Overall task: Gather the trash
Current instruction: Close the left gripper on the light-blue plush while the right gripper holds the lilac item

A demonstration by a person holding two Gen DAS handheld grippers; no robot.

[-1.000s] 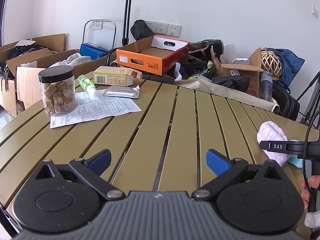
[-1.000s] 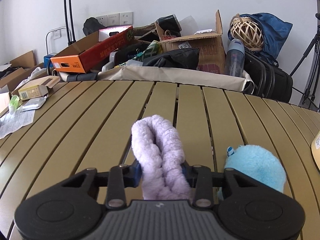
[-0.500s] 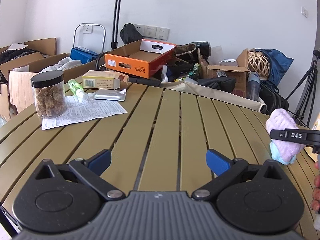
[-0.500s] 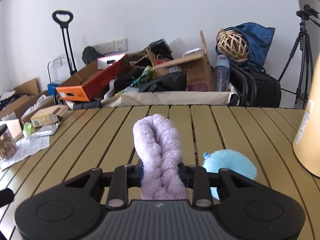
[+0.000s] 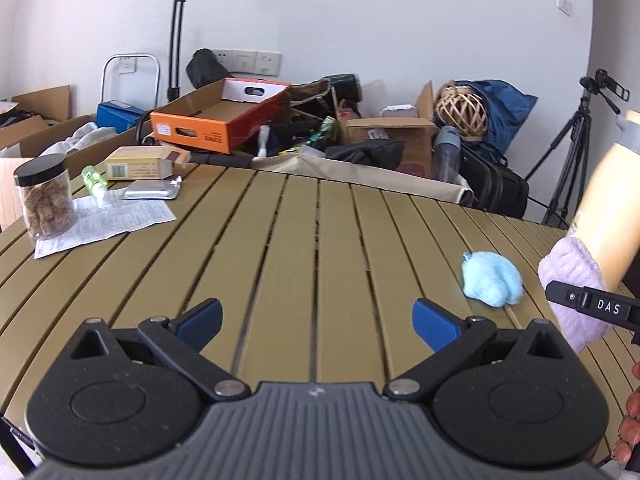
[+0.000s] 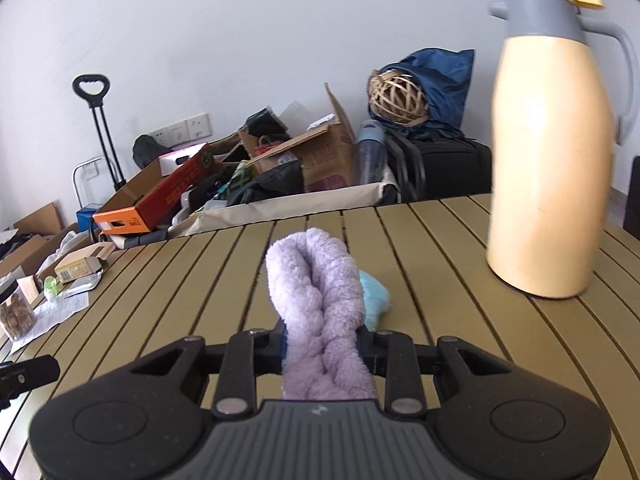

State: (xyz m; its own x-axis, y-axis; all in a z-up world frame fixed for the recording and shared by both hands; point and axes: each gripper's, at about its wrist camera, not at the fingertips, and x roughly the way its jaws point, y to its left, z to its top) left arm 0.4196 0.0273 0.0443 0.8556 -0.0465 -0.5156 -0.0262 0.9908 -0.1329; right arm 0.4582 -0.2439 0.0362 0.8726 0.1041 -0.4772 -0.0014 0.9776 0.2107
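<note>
Purple fuzzy sock [image 6: 320, 300] stands clamped between the right gripper [image 6: 323, 346] pads, above the table [image 6: 200, 280].

Blue cloth [image 6: 376, 300] mostly hidden behind purple cloth [image 6: 320, 304] in right wrist view; only a sliver shows. Purple cloth's lower end hidden by right gripper [image 6: 323, 342] body. In left wrist view, flask [image 5: 608, 200] cut off by right edge and blurred, top not seen. Hand [image 5: 630, 432] at right edge, only fingertips in frame. Jar [image 6: 16, 312] cut by left edge in right wrist view. Print on paper sheet [image 5: 104, 220] and box [image 5: 140, 162] too small to read.
</note>
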